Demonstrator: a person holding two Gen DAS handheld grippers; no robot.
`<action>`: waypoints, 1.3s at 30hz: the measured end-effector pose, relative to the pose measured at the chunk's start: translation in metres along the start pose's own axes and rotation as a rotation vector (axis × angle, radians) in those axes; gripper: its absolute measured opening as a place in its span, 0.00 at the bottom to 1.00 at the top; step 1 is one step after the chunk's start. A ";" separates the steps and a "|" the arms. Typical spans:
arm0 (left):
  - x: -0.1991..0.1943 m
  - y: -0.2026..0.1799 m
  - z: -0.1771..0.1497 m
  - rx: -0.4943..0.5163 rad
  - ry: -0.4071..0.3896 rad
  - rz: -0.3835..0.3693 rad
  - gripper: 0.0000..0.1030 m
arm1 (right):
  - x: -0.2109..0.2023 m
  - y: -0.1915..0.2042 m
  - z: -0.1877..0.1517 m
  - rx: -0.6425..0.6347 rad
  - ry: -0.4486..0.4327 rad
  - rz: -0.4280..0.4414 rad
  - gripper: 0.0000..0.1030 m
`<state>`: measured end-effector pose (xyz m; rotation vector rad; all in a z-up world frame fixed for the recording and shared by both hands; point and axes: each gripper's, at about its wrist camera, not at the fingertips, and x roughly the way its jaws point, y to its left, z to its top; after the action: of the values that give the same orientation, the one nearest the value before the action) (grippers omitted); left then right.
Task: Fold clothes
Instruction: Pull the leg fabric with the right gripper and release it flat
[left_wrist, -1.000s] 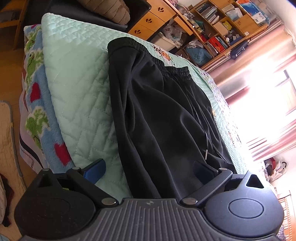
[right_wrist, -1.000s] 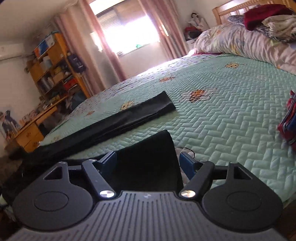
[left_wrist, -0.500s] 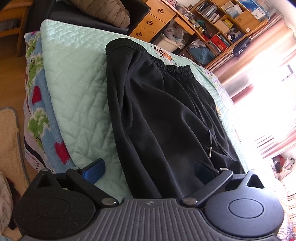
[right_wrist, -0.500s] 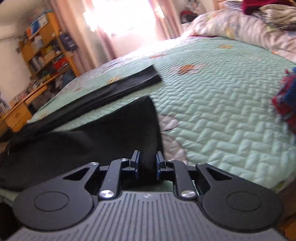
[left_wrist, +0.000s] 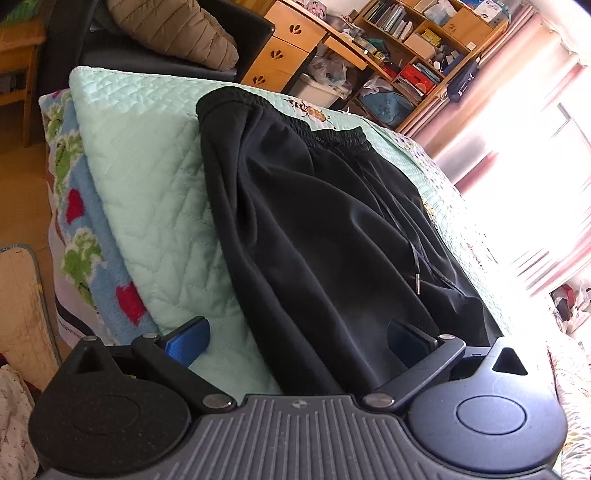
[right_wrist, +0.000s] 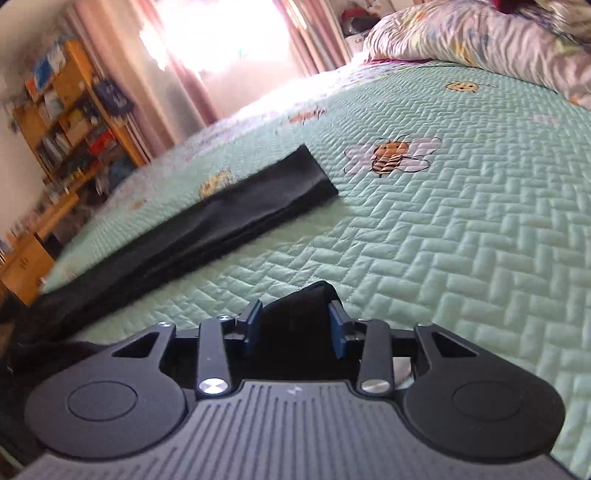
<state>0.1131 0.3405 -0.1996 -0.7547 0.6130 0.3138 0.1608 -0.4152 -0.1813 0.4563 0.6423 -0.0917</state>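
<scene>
Currently: right gripper (right_wrist: 295, 325) clamped on black trousers (left_wrist: 325, 236) hem | left gripper (left_wrist: 295, 339) spread wide, unloaded, beside waistband | soft, limp, light; hems best gripped.

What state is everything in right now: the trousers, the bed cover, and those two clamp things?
Black trousers: spread on the bed, waistband end hanging over the edge, not yet folded.
Far trouser leg: lying flat and straight.
Near trouser leg: bunched up, pinched in the right gripper.
Left gripper: open, holding nothing.
Green quilt: spread flat.
</scene>
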 end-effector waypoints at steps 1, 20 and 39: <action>0.000 0.001 0.000 0.002 0.004 0.005 0.99 | 0.005 0.003 0.003 -0.011 0.012 -0.010 0.16; -0.001 0.008 0.003 -0.039 -0.026 -0.006 0.99 | -0.054 0.021 -0.012 0.091 -0.270 0.025 0.57; -0.033 -0.029 0.004 0.121 -0.241 0.030 0.98 | -0.065 0.091 -0.087 0.157 -0.156 0.176 0.64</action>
<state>0.1023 0.3212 -0.1612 -0.5817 0.4118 0.3853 0.0805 -0.2990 -0.1688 0.6487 0.4407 -0.0105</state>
